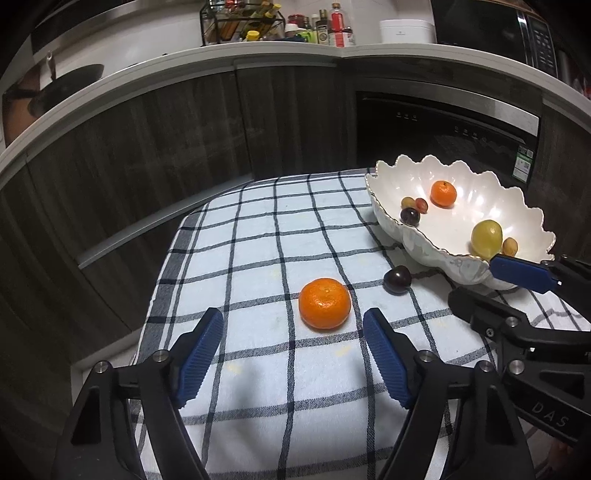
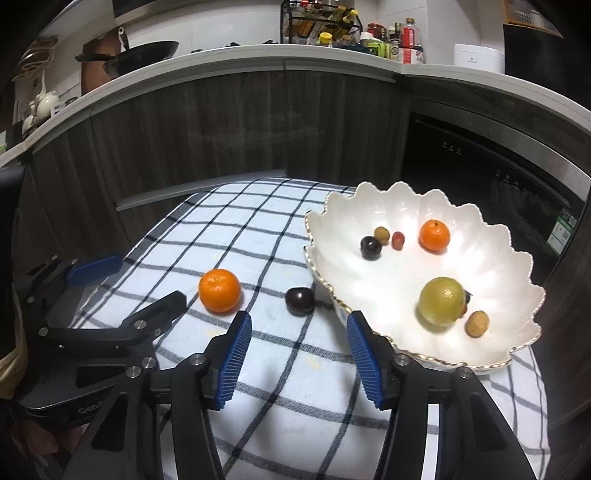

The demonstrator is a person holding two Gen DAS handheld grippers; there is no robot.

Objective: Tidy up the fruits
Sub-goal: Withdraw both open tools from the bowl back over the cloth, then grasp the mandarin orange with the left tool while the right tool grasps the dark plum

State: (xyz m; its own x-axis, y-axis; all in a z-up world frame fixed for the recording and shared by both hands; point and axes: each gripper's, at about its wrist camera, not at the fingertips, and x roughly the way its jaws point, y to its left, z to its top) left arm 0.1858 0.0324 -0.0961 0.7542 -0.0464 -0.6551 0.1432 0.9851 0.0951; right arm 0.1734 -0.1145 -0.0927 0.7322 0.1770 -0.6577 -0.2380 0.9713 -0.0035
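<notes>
Orange mandarin (image 1: 324, 303) sits mid-frame on my table (image 1: 258, 236), soft and light; I would pinch its round sides gently. Left tool (image 1: 293, 354) and right tool (image 2: 299, 354) are spread, holding nothing.

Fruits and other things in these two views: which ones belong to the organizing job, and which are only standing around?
Belong to the job:
- mandarin on the cloth
- dark plum on the cloth
- white bowl with fruit already inside
- left gripper, open
- right gripper, open

Just standing around:
- wok
- bottle rack
- white pot
</notes>
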